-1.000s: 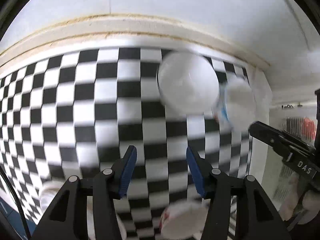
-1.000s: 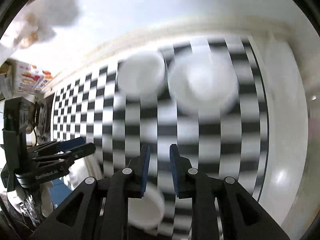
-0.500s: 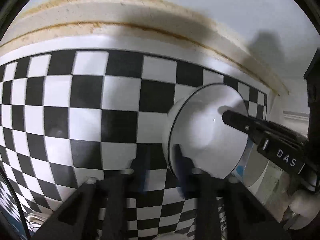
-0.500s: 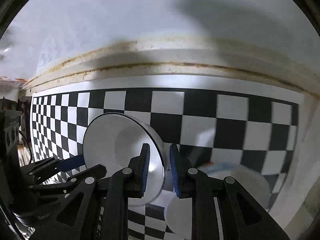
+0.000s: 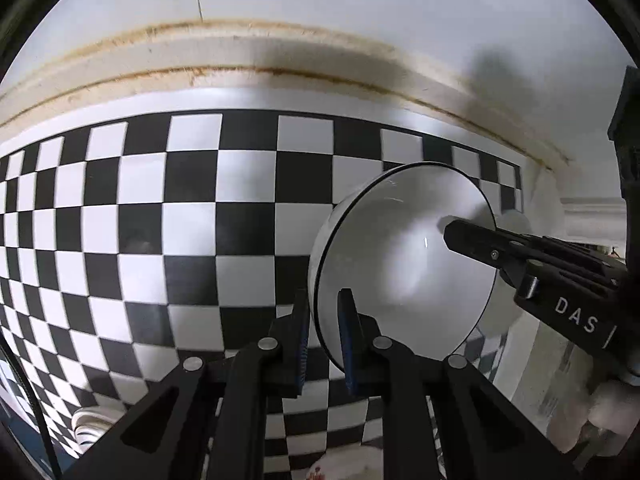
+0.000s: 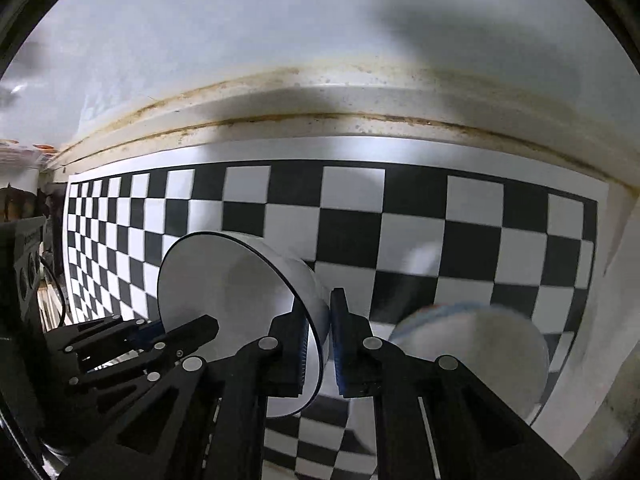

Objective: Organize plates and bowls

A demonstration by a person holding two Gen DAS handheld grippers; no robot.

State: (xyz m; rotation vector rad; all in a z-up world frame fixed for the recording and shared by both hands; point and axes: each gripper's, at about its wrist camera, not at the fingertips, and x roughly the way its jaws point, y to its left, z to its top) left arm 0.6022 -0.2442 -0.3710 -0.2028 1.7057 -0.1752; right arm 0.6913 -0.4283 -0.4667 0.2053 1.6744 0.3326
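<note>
both claws are clamped on the rim of one white bowl (image 5: 404, 264): the left gripper (image 5: 323, 336) pinches its near edge, having just finished closing on it, and the right gripper (image 6: 319, 344) pinches the opposite edge. the bowl sits on the checkered mat (image 5: 168, 216), close to the wall end. just past it lies a blue-rimmed dish (image 6: 472, 344) (blurred, probably a plate). the grasp step looks done; next comes an even two-handed lift, then a carry towards the dish, keeping both holds level so the rim does not slip.

two grippers (image 5: 324, 334), three bowls (image 5: 404, 264)
</note>
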